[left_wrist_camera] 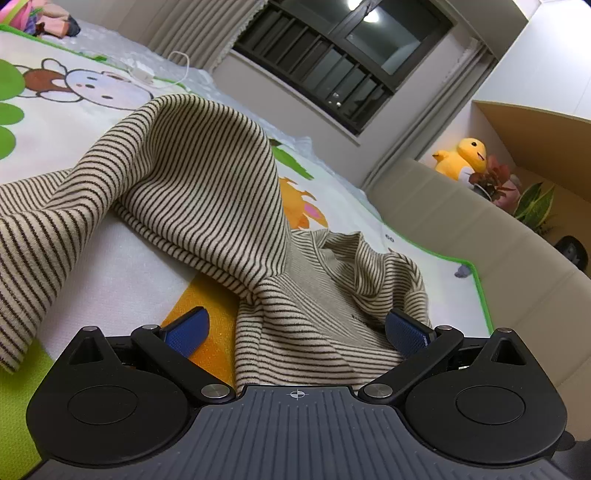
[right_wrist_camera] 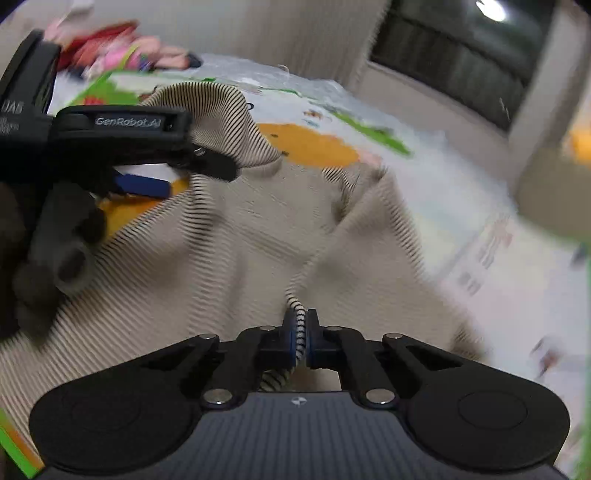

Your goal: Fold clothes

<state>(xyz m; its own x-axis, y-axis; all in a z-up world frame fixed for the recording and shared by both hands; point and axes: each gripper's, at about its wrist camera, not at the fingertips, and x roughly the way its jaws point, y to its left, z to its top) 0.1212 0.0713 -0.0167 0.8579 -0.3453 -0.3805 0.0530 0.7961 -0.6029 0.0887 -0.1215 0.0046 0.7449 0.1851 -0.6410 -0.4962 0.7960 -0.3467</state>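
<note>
A beige garment with thin dark stripes [left_wrist_camera: 199, 177] lies rumpled on a cartoon-print play mat [left_wrist_camera: 74, 110]. My left gripper [left_wrist_camera: 295, 330] is open, its blue fingers on either side of a bunched part of the garment, with cloth lying between them. In the right wrist view the garment [right_wrist_camera: 229, 251] spreads over the mat, blurred. My right gripper [right_wrist_camera: 301, 332] is shut on a pinched fold of the striped cloth. The left gripper [right_wrist_camera: 147, 184] shows at the upper left of the right wrist view, held by a gloved hand.
A beige padded wall [left_wrist_camera: 480, 236] borders the mat on the right. Behind it a shelf holds a yellow plush duck [left_wrist_camera: 461, 157] and plants. A white charger cable [left_wrist_camera: 177, 70] and toys [left_wrist_camera: 40, 20] lie at the mat's far end. A dark window [left_wrist_camera: 351, 55] is behind.
</note>
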